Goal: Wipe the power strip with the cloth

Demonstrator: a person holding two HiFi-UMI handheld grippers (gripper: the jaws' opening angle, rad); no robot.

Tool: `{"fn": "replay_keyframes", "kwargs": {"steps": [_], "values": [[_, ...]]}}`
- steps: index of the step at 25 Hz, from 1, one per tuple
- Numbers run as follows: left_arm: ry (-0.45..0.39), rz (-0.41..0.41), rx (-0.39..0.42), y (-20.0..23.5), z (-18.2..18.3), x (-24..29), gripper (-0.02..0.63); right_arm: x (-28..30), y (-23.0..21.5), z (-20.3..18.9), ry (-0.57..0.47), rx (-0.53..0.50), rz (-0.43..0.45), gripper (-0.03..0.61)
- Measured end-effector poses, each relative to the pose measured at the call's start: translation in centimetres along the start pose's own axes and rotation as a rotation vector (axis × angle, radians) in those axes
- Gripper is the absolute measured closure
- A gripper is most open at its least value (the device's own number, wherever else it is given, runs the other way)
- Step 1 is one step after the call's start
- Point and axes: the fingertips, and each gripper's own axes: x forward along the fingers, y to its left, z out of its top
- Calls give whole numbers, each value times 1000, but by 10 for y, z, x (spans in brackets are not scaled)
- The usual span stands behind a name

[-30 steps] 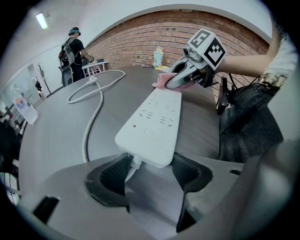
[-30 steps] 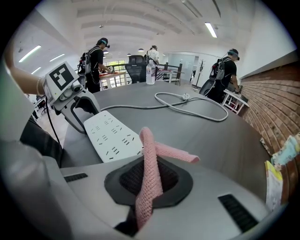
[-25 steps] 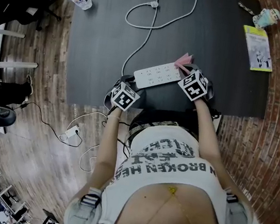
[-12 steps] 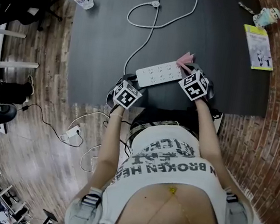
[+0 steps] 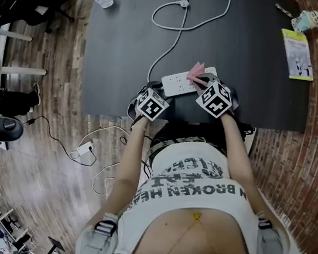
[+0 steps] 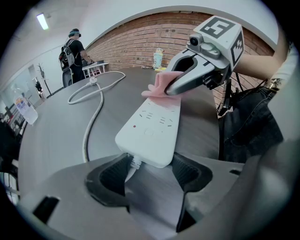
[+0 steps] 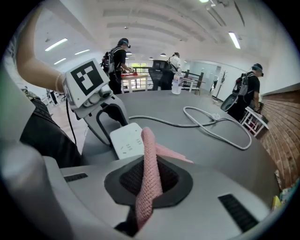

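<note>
Matte dark desk (image 5: 248, 48) on a wood-plank floor (image 5: 49, 190). Smooth white rectangular plastic power strip (image 6: 150, 131) lies by the desk's near edge, mid-width. Left tongs (image 6: 150, 172) clamp its cord end. Right tongs (image 7: 149, 180) are pinched tight on a pink waffle-knit cloth (image 7: 150, 150), which is draped over the strip's far half. Versus 0.5 s ago, the cloth has slid from the strip's far tip toward the cord end.
</note>
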Motion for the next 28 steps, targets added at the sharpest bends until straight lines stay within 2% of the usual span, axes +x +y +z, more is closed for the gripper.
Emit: {"fn": "replay_keyframes", "kwargs": {"steps": [7, 14, 19, 28], "values": [[-11, -7, 1, -3, 3, -1, 336, 21, 58, 45, -47, -112, 224, 561], [-21, 2, 1, -2, 2, -2, 336, 44, 92, 50, 6, -198, 325, 561], [-25, -2, 3, -1, 1, -3, 336, 53, 101, 52, 26, -213, 330, 561], [-26, 0, 4, 0, 1, -4, 336, 54, 101, 51, 18, -221, 248, 561]]}}
